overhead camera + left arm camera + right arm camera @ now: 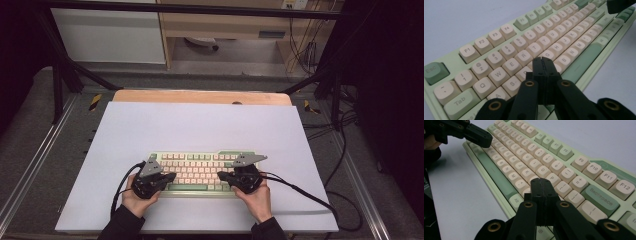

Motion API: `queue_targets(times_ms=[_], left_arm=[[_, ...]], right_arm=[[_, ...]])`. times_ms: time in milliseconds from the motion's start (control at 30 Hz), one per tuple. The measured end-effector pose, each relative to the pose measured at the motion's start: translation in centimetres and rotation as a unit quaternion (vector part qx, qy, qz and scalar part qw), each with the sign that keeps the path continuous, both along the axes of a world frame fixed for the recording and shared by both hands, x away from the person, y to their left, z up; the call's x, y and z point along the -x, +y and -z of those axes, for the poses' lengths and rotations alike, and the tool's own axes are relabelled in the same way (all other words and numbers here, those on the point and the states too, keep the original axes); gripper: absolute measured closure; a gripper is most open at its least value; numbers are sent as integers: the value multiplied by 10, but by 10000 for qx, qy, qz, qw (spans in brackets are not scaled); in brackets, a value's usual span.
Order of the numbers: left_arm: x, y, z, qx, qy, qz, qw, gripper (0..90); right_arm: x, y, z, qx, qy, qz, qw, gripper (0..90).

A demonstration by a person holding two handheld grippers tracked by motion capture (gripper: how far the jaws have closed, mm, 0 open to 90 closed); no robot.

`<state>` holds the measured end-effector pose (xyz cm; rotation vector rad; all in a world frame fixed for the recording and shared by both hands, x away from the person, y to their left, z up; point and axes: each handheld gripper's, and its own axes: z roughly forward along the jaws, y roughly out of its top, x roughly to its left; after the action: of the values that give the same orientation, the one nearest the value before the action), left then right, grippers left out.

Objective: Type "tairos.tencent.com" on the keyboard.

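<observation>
High view first: we see a pale green keyboard (200, 172) with cream keycaps lying near the front of a white sheet (200, 130) that covers the table, with a strip of wooden tabletop (200, 96) showing beyond the sheet's far edge. Our left gripper (171, 177) hangs over the keyboard's left end and our right gripper (221, 175) over its right end, their tips pointing inward toward each other and well apart, with the middle rows of keys between them. Each is held in a hand at the keyboard's near edge, dark sleeves coming in from below, and a black cable (300, 192) trails off from the right one across the sheet.

From the left gripper view, we find its two black jaws pressed flat together with nothing between them, the tip (542, 61) poised just over the cream keys below the R and T caps, near G. Whether it actually touches a keycap we cannot tell. The green Esc key (435, 72) sits at the far left corner.

From the right gripper view, the jaws are likewise pressed together and empty, the tip (541, 182) over the keys just below P, beside the green Backspace key (600, 198). Contact is again unclear. The other gripper (477, 136) shows farther off, above the keyboard's opposite end.
</observation>
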<state>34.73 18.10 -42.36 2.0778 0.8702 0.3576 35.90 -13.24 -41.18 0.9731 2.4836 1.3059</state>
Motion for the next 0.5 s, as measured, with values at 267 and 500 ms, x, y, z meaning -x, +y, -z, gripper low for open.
queue_targets(times_ms=[267, 500], left_arm=[[-3, 2, -6, -24, -45, -69, 10000, 900], [-9, 0, -7, -36, -25, -125, 9999, 900]], right_arm=[[0, -1, -1, 4, -14, 11, 10000, 900], [0, -1, -2, 0, -23, 5, 10000, 900]])
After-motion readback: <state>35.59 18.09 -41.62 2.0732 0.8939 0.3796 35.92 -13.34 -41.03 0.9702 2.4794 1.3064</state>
